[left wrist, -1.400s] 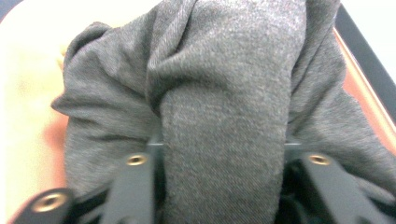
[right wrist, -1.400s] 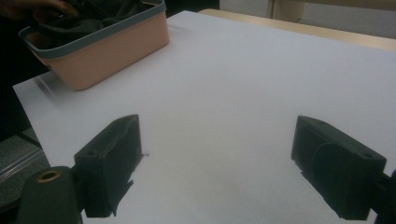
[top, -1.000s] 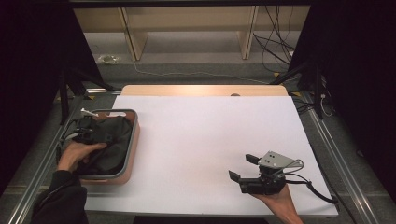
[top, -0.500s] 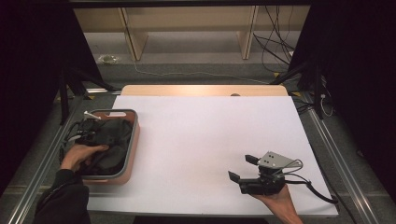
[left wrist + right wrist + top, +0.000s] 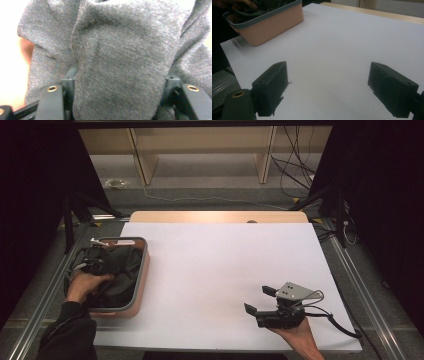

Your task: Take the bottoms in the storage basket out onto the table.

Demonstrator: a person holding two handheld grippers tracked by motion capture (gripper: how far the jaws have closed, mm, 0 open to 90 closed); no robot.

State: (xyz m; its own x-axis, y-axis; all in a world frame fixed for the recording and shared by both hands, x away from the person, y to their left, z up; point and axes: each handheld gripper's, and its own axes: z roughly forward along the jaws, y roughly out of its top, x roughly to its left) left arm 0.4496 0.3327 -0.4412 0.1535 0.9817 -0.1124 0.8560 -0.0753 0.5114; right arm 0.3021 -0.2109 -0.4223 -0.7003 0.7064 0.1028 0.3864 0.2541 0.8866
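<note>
A pink basket with a grey rim [image 5: 143,270] stands at the table's left edge, filled with dark grey cloth [image 5: 120,270]. The person's left hand [image 5: 82,285] reaches into it, and the left gripper [image 5: 94,266] is mostly buried in the cloth. In the left gripper view a thick fold of grey cloth [image 5: 120,57] sits between the jaws of the left gripper [image 5: 120,82]. The jaws have just been closing and press on the fold from both sides. The right gripper [image 5: 259,299] rests near the front right of the table, open, with nothing between the jaws [image 5: 328,82].
A white sheet [image 5: 225,265] covers the table, with a wooden strip [image 5: 215,216] along the far edge. The basket [image 5: 274,22] lies far left in the right gripper view. Black stands and cables flank the table on both sides.
The left hand has barely shifted inside the basket, and the cloth around it looks more bunched. The right gripper has stayed where it was.
</note>
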